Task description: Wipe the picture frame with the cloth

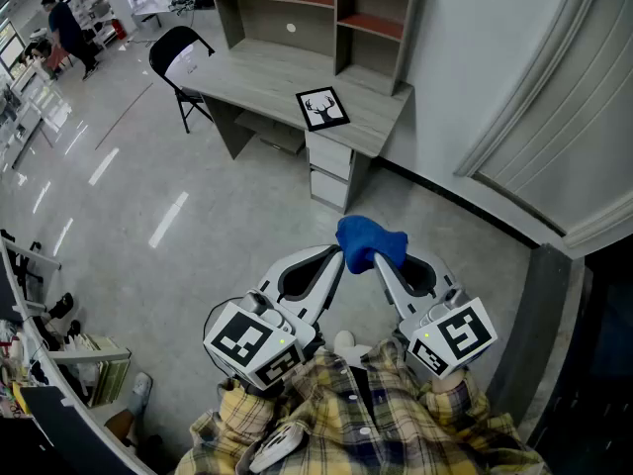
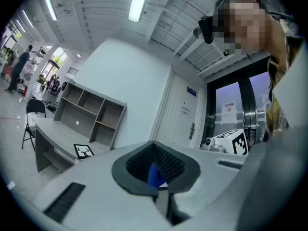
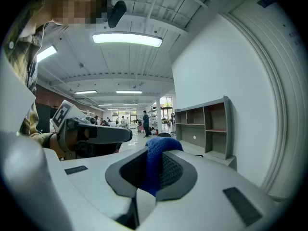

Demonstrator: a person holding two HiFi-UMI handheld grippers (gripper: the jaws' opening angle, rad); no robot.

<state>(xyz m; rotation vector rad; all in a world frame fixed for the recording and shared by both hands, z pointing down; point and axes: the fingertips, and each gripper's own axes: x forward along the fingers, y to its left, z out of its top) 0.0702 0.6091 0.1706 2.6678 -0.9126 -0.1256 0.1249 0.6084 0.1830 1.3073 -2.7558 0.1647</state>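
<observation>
The right gripper [image 1: 382, 265] is clamped on a bunched blue cloth [image 1: 369, 240], the left gripper [image 1: 334, 257] is closed and empty just beside it, and the deer-print picture frame [image 1: 322, 108] lies flat near the grey desk's [image 1: 257, 72] front edge, well apart from both.
</observation>
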